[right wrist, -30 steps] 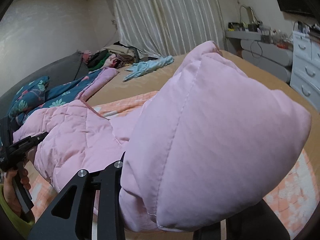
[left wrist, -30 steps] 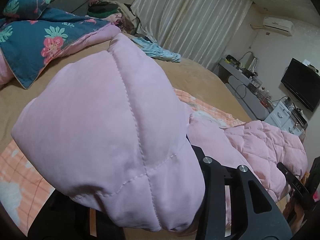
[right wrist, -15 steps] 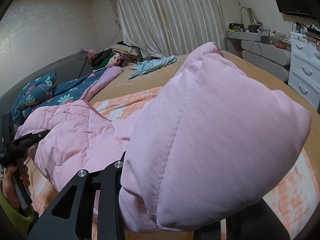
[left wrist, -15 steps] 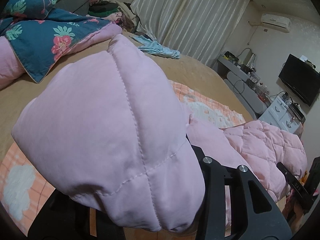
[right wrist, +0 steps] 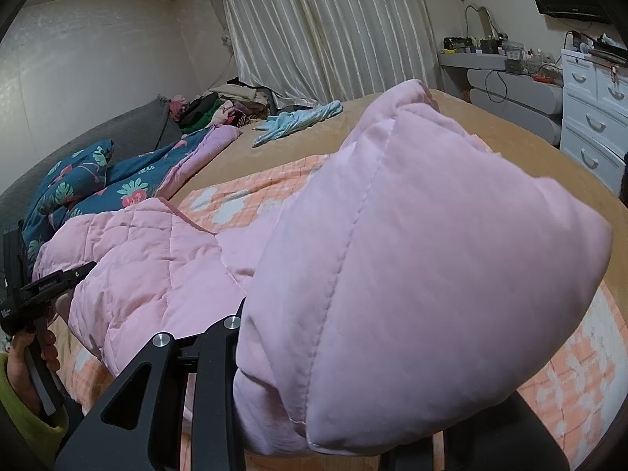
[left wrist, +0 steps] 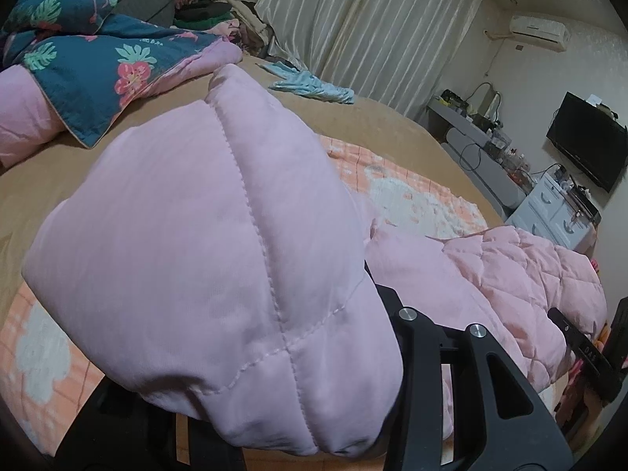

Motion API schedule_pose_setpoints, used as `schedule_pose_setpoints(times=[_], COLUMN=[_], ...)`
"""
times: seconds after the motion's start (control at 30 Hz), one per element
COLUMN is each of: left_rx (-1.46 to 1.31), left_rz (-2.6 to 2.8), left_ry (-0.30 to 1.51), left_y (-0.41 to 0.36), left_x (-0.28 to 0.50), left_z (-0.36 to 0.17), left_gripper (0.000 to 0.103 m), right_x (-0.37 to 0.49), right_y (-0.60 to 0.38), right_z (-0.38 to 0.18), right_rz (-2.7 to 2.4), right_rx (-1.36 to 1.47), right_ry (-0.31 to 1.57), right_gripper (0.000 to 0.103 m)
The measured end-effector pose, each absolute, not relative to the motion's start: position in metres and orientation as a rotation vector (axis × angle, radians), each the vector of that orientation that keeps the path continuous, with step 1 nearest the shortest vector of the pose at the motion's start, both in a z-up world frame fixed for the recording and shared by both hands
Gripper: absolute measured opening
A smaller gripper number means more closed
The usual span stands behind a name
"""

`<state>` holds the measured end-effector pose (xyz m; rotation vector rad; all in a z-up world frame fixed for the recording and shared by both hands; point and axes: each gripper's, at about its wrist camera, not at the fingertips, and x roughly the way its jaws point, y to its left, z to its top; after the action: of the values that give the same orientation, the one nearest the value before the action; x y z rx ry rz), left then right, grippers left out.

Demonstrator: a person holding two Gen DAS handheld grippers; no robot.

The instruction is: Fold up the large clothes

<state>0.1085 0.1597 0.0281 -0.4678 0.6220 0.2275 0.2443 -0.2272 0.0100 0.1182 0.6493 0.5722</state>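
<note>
A large pink quilted coat [left wrist: 204, 235] hangs between both grippers over the bed. In the left wrist view a padded fold of it bulges over my left gripper [left wrist: 251, 373], which is shut on the fabric; only its black right finger [left wrist: 424, 353] shows. The rest of the coat [left wrist: 510, 274] stretches right to the other gripper [left wrist: 585, 353]. In the right wrist view another fold of the coat [right wrist: 412, 255] covers my right gripper [right wrist: 373, 373], shut on it. At the left edge a hand [right wrist: 27, 357] holds the left gripper [right wrist: 43, 286] against the coat.
An orange checked blanket [left wrist: 412, 192] lies on the tan bed [left wrist: 373, 121] under the coat. A floral quilt [left wrist: 98, 70], a light blue garment [right wrist: 298, 121] and a clothes pile [right wrist: 223, 106] lie further back. White drawers [right wrist: 592, 117] and a desk [right wrist: 510, 82] stand right.
Both grippers have carried the coat across the bed, still shut on it. More of the orange blanket shows beneath the coat than before.
</note>
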Motion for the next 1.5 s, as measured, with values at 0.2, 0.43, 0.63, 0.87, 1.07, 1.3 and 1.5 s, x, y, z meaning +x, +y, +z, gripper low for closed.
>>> schedule_pose_setpoints(times=[0.2, 0.43, 0.63, 0.87, 1.07, 1.3, 1.5], left_rx=[-0.459, -0.447, -0.451, -0.446, -0.439, -0.450, -0.456], left_rz=[0.233, 0.244, 0.254, 0.266, 0.278, 0.285, 0.283], left_ry=[0.640, 0.668, 0.690, 0.708, 0.723, 0.728, 0.733], left_y=[0.159, 0.158, 0.160, 0.159, 0.158, 0.157, 0.156], left_x=[0.102, 0.096, 0.090, 0.086, 0.082, 0.081, 0.080], left_z=[0.022, 0.008, -0.006, -0.018, -0.030, -0.038, -0.039], left_gripper=[0.032, 0.033, 0.035, 0.037, 0.040, 0.043, 0.044], right_x=[0.238, 0.232, 0.229, 0.230, 0.239, 0.242, 0.243], right_y=[-0.231, -0.240, -0.243, -0.250, -0.256, -0.260, -0.264], right_z=[0.002, -0.015, -0.028, -0.046, -0.067, -0.080, -0.085], right_rz=[0.560, 0.539, 0.526, 0.506, 0.472, 0.458, 0.440], right_rx=[0.139, 0.189, 0.228, 0.283, 0.348, 0.390, 0.420], right_ry=[0.670, 0.698, 0.721, 0.770, 0.846, 0.875, 0.893], right_gripper=[0.030, 0.030, 0.031, 0.034, 0.039, 0.048, 0.061])
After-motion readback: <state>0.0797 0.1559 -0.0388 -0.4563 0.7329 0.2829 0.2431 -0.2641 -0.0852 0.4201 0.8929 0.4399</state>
